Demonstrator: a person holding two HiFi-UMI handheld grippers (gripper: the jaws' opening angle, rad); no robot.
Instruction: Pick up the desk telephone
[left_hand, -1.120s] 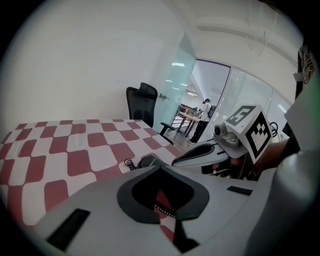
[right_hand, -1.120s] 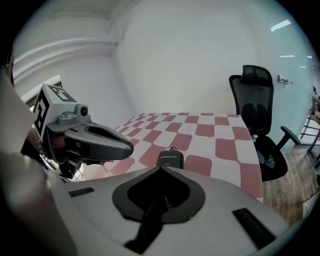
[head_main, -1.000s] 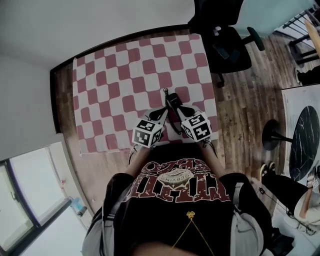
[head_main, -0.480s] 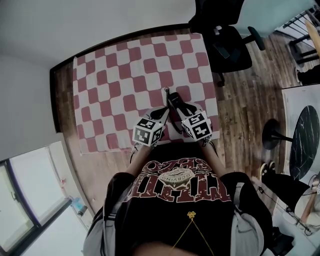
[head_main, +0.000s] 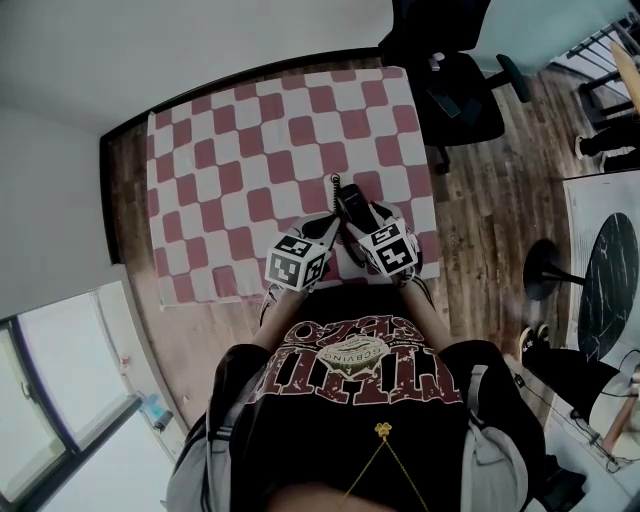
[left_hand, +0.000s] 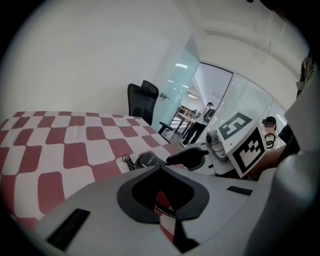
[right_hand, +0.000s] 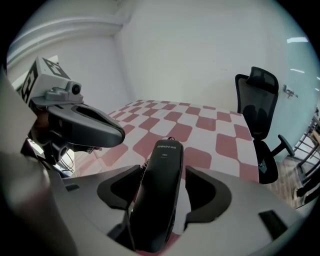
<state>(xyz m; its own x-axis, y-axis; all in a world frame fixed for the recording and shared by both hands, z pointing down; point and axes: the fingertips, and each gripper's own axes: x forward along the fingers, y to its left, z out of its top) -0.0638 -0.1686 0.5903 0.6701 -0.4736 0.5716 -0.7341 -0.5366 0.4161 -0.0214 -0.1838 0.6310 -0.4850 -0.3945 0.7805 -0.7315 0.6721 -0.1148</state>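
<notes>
The phone (head_main: 348, 203) sits on the checked cloth (head_main: 230, 150) at about 5 o'clock of the table, close to the person's edge. An office chair (head_main: 455, 95) stands off the far corner at 1 o'clock.

The right gripper (right_hand: 163, 169) has its jaws spread to either side of the black handset (right_hand: 162, 195), which runs lengthwise between them toward 12 o'clock. Each jaw tip is close to a flank of the handset. A sliver of pale surface shows along the right side, so the pads probably do not bite yet. The left gripper (left_hand: 160, 169) is pressed together on nothing and waits at the phone's 7 o'clock, with cloth showing through the gap behind its tips. From there the handset's end and the coiled cord (left_hand: 128, 161) lie at 11 o'clock.

The handset looks like hard, smooth plastic, so it should be light and stiff but apt to slip in a weak pinch. The best hold is likely across its straight middle, where both pads can seat flat. The cord ties it to the rest of the phone, so a quick lift may drag or tip what lies under it. A slow, level lift seems wise.
</notes>
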